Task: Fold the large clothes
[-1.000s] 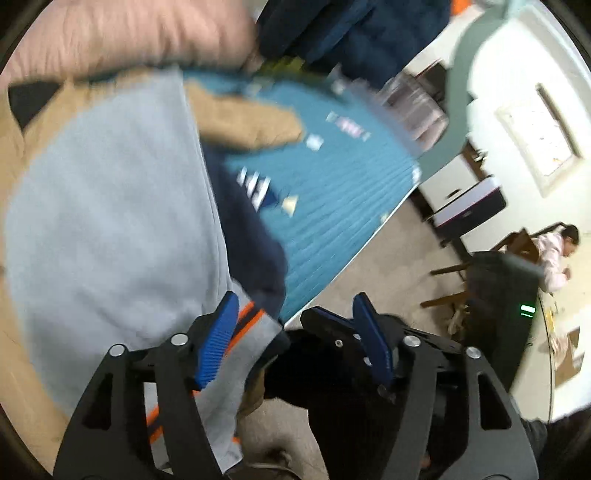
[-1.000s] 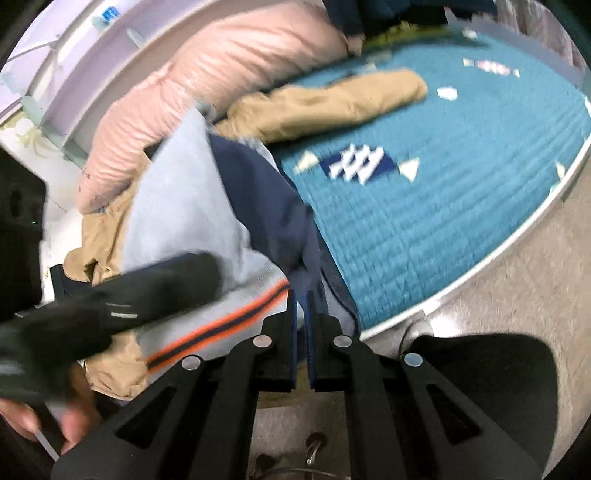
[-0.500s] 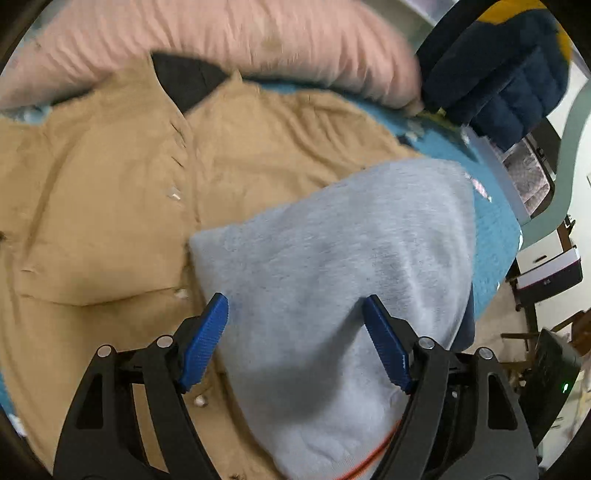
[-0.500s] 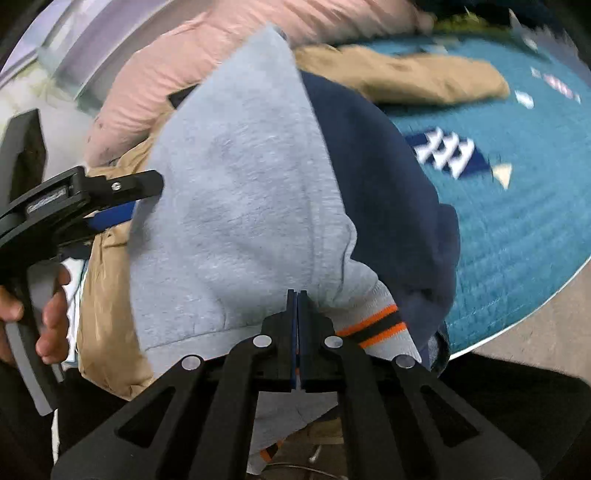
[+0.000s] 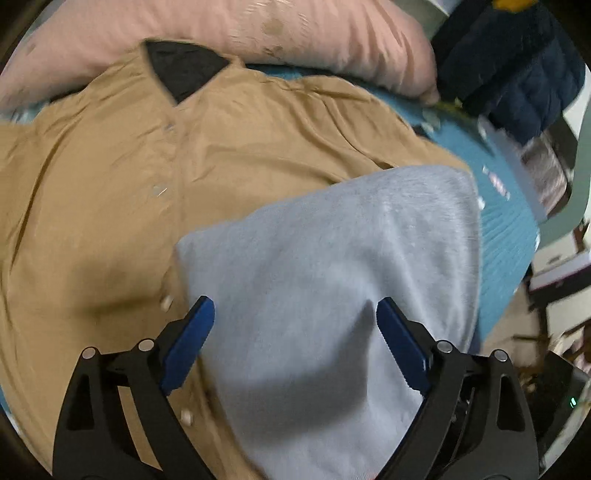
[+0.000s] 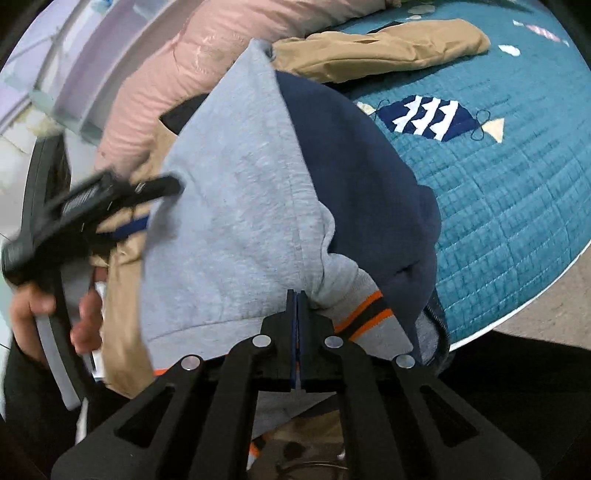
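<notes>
A folded light grey sweatshirt [image 5: 332,273] with navy parts and an orange-striped hem [image 6: 369,314] lies on a tan button-up shirt [image 5: 110,177] spread on the bed. My left gripper [image 5: 295,317] is open, its blue fingers on either side of the grey fabric, just above it. My right gripper [image 6: 296,295] is shut on the grey sweatshirt [image 6: 236,184] near its hem. The left gripper also shows in the right wrist view [image 6: 110,206], blurred, at the sweatshirt's left edge.
A pink duvet [image 5: 221,33] lies behind the tan shirt. A teal quilted mat [image 6: 498,166] with a fish pattern covers the bed to the right, with a tan sleeve [image 6: 369,51] on it. A dark blue jacket [image 5: 517,55] sits at the far right. The bed edge and floor [image 6: 554,302] are close.
The left gripper swung from the bed edge to over the grey sweatshirt and tan shirt. The right gripper stayed shut on the sweatshirt, which now lies flatter and more spread.
</notes>
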The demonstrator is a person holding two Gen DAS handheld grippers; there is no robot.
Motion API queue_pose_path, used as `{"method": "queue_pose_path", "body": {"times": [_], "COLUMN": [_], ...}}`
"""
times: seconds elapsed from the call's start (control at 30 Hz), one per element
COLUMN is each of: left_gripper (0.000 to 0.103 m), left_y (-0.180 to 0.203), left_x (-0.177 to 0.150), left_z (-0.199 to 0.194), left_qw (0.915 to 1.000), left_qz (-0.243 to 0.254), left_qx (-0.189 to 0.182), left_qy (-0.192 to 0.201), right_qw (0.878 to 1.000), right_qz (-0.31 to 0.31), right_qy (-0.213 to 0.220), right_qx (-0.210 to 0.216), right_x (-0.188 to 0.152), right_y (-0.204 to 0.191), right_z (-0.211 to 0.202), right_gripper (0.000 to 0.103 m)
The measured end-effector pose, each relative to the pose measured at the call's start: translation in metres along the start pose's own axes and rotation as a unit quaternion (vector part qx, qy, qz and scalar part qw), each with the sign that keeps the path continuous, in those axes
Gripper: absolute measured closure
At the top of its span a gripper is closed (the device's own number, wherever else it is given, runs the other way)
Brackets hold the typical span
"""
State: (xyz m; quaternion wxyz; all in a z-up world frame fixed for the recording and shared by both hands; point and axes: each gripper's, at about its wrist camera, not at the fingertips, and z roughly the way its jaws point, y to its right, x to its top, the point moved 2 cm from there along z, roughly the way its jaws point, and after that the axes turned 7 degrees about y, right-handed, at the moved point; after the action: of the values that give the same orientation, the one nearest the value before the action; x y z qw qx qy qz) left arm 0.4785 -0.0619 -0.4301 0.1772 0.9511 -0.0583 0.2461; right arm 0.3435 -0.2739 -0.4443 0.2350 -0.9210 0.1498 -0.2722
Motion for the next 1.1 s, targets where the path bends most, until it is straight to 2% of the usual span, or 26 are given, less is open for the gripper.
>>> {"method": "queue_pose_path", "body": {"times": [0.1,0.27,0.37,0.47,0.63,0.7,0.77,0.8,0.87,0.93,1.1], "left_gripper": [0.013,0.013,0.013,0.014,0.015,0.025,0.046,0.051,0.069,0.076,0.078], "left_y": [-0.004,-0.005,0.000,0.004,0.028,0.028,0.023,0.020,0.017,0.017,0.024], "left_x": [-0.022,-0.075,-0.103,-0.118,-0.126,-0.127,-0.125,-0.124,-0.120,-0.114,-0.096], "left_z": [-0.024,-0.038,-0.037,-0.027,-0.012,-0.012,-0.015,-0.018,-0.024,-0.033,-0.054], "left_qw": [0.9998,0.9967,0.9954,0.9897,0.9867,0.9874,0.9856,0.9850,0.9840,0.9821,0.9756], "left_qz": [-0.017,-0.066,-0.072,-0.101,-0.081,-0.087,-0.107,-0.110,-0.116,-0.126,-0.151], "left_qx": [-0.003,-0.039,-0.041,-0.062,-0.079,-0.072,-0.078,-0.083,-0.089,-0.104,-0.138], "left_qy": [0.008,-0.027,-0.049,-0.080,-0.116,-0.110,-0.106,-0.104,-0.102,-0.094,-0.080], "right_qw": [1.000,0.997,0.995,0.989,0.982,0.981,0.980,0.979,0.975,0.971,0.956], "right_qz": [0.004,0.045,0.085,0.137,0.177,0.184,0.192,0.196,0.210,0.228,0.276], "right_qy": [0.018,0.054,0.051,0.037,0.018,0.015,0.015,0.015,0.015,0.013,0.004], "right_qx": [0.009,0.017,0.024,0.038,0.057,0.057,0.059,0.060,0.065,0.072,0.094], "right_x": [-0.003,-0.011,-0.015,-0.022,-0.026,-0.028,-0.031,-0.030,-0.031,-0.033,-0.042], "right_y": [0.000,0.018,0.030,0.050,0.064,0.065,0.067,0.066,0.067,0.071,0.070], "right_z": [-0.017,-0.049,-0.054,-0.053,-0.055,-0.055,-0.057,-0.056,-0.056,-0.056,-0.055], "right_gripper": [0.096,0.095,0.091,0.088,0.080,0.077,0.076,0.075,0.070,0.067,0.062]}}
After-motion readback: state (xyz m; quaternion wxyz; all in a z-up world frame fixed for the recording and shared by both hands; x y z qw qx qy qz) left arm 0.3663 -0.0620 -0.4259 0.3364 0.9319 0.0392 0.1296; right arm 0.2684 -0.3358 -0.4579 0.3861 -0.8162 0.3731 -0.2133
